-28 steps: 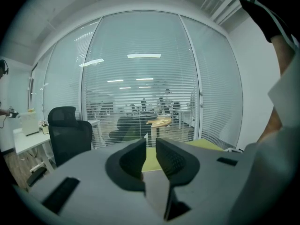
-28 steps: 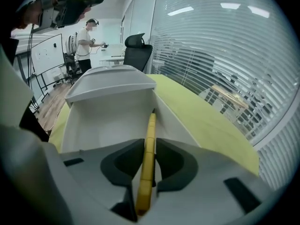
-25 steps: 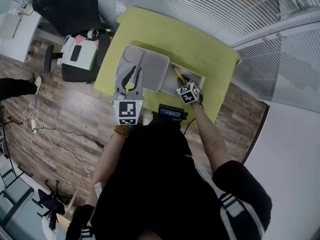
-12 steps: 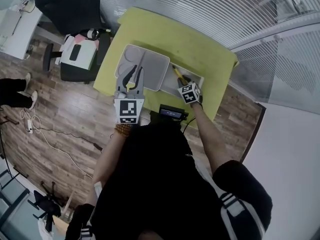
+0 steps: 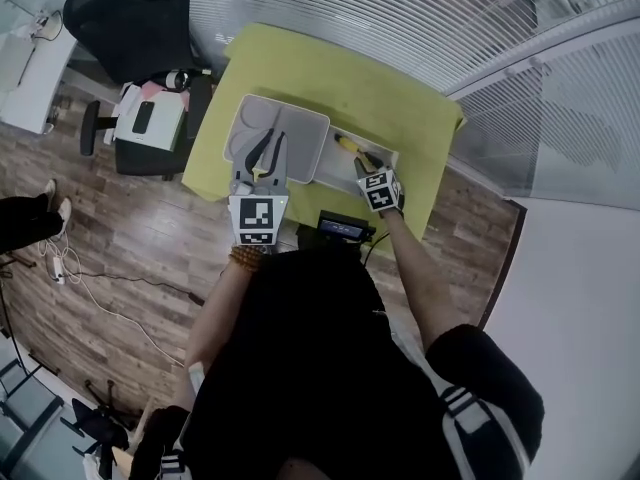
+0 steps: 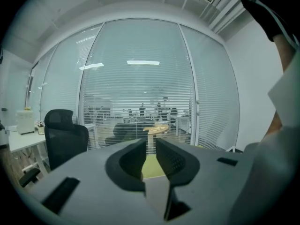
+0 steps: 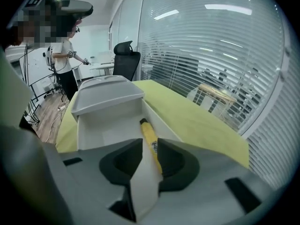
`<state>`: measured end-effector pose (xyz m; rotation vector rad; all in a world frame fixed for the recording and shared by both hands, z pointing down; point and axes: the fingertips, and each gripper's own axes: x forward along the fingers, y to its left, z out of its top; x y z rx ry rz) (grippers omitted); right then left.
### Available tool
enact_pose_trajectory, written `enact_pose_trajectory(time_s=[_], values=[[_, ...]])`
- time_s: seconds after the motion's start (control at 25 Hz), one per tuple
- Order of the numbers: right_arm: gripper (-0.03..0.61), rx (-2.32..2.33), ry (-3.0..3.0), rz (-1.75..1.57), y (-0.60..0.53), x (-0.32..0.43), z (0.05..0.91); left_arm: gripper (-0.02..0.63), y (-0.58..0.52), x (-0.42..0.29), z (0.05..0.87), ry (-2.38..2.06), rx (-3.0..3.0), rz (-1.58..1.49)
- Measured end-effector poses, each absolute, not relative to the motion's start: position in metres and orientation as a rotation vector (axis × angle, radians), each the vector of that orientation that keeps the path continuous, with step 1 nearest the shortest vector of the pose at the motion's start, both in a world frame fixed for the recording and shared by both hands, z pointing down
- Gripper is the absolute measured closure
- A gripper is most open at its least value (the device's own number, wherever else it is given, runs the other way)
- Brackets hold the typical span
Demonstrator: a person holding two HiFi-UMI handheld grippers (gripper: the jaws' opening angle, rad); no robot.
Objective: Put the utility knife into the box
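Note:
A yellow utility knife (image 5: 348, 145) points into the open white box (image 5: 386, 154) on the yellow-green table (image 5: 400, 108). My right gripper (image 5: 363, 165) hangs over the box's near end, shut on the knife's rear. In the right gripper view the knife (image 7: 148, 134) runs out from between the jaws of the right gripper (image 7: 150, 150), its far tip low inside the box (image 7: 101, 128). The white lid (image 5: 300, 128) lies to the left of the box, and in the right gripper view the lid (image 7: 108, 95) rests against the box's far end. My left gripper (image 5: 268, 146) hovers over the lid, shut and empty. In its own view the left gripper (image 6: 150, 154) faces the window.
A black office chair (image 5: 125, 23) and a low cabinet (image 5: 150, 118) with a phone on it stand left of the table. Cables (image 5: 60, 258) trail over the wooden floor. A standing person (image 7: 65, 64) is beyond the table. Glass walls with blinds close the far side.
The head camera has shifted, so the table sits a little higher and further left. Both grippers keep their places, the right one still holding the knife over the box.

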<state>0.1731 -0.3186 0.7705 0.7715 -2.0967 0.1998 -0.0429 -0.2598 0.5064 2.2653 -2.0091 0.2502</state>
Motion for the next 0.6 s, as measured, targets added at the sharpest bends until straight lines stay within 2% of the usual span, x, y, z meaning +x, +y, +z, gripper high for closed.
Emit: enact_pose_trajectory(time_s=[0.6], values=[[0.480, 0.992, -2.183, 0.203, -0.334, 0.189, 0.704, 0.543, -0.281, -0.006, 0.496, -1.886, 2.420, 0.214]])
